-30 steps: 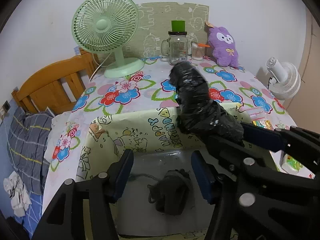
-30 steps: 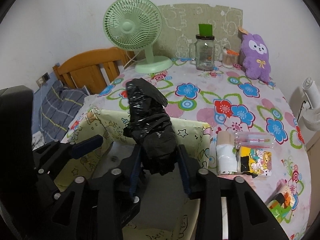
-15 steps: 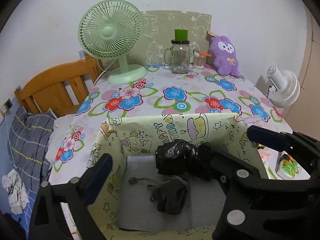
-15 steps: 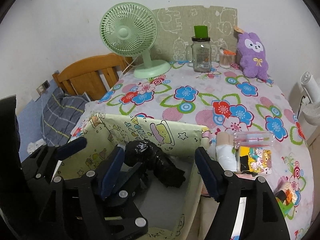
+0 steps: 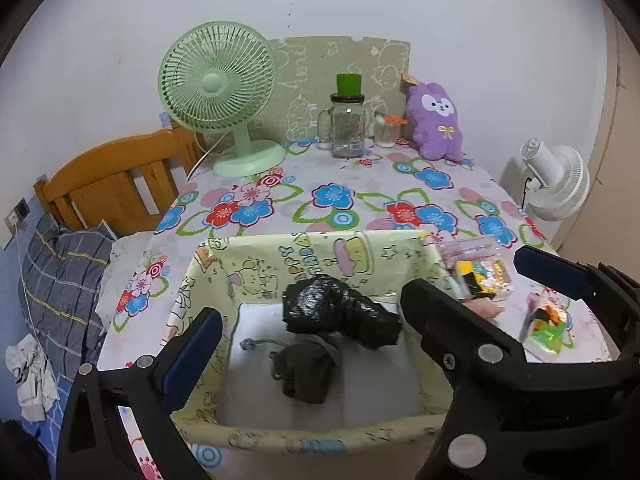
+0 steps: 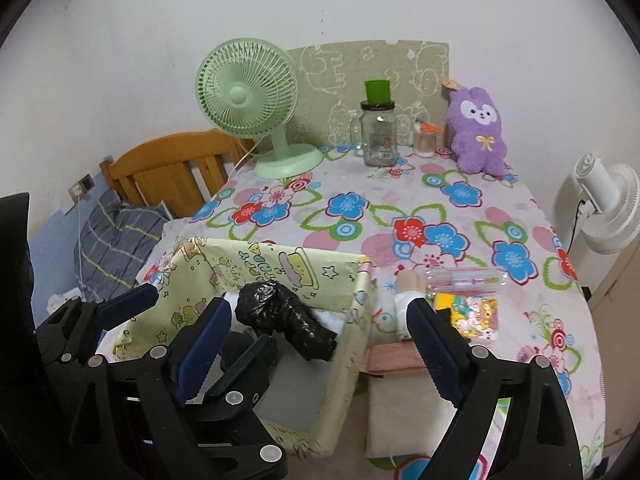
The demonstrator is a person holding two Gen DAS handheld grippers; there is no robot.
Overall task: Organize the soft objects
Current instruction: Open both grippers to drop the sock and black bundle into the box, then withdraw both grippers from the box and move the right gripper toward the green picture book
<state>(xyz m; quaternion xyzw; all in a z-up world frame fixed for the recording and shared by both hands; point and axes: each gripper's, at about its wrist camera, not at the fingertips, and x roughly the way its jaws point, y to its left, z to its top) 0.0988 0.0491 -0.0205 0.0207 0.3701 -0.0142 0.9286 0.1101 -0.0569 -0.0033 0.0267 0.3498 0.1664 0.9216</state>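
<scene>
- My right claw point(image 6: 316, 344) was spread wide, gripping nothing; one finger hung over the bin point(image 6: 344, 344), the other outside its right wall.
- My left claw point(image 5: 308, 332) was spread wide too, also with nothing in it, its fingers over the bin's left and right sides.
- The black bundle point(image 5: 340, 312), wrapped in shiny film, lay inside the bin touching neither claw, tilted toward the right wall.
- It rested partly on a grey cloth point(image 5: 308, 368) on the white bin floor; a grey cord point(image 5: 260, 344) trailed left from it.
- The bin's inner back wall carried the printed word "HAPPY"; a second line beneath was too distorted to read.
- The jar point(image 6: 378, 132) bore a small label I couldn't read.
- Just beside the bin's right wall sat a white roll point(image 6: 404, 300), a clear case point(image 6: 464, 280) and a cartoon pack point(image 6: 474, 316).
- Beyond the bin the flowered cloth point(image 6: 360, 216) lay bare to the far edge, where a green fan point(image 6: 248, 92), the jar and a purple plush point(image 6: 478, 132) stood along the wall.
- A wooden headboard point(image 5: 108, 184) stood off the left edge, a white fan point(image 5: 556, 184) off the right.
</scene>
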